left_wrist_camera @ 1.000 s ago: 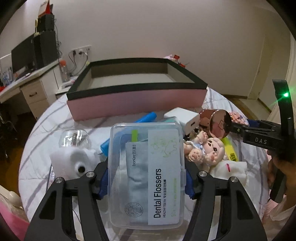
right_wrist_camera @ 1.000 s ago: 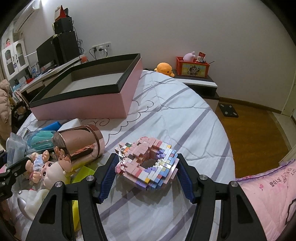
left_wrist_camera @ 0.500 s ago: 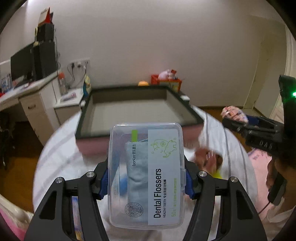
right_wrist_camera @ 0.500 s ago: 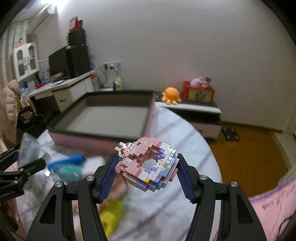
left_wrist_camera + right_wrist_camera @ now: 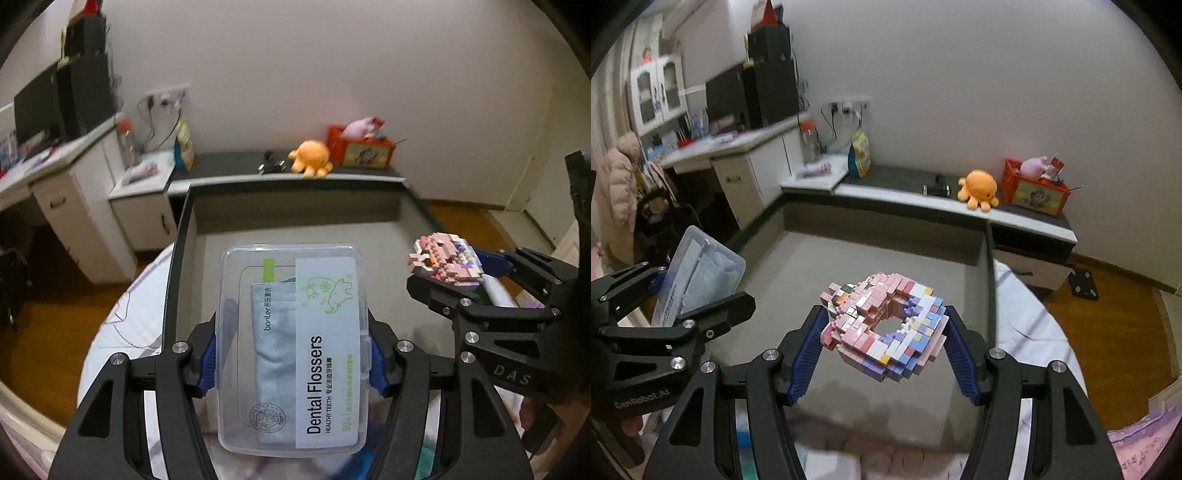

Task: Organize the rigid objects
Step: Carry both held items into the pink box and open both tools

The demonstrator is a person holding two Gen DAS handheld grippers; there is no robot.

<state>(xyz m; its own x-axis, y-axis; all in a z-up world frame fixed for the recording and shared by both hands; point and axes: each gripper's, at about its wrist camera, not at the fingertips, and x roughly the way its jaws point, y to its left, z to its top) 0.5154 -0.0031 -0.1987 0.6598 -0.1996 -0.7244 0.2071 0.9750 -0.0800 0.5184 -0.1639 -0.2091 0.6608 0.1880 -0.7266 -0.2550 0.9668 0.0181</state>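
The clear plastic box (image 5: pixel 291 347) carries a label reading "Dental Flossers", "HEALTHY TEETH" and "50", and the pouch inside it reads "banler". The right claw (image 5: pixel 448 267) has "DAS" on its body. The left claw (image 5: pixel 698 280) has "GenRobot.AI".

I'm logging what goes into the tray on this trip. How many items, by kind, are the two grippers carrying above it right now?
Clear plastic dental flosser box, in the left gripper: 1
Toy-brick doughnut, in the right gripper: 1
Total above the tray: 2
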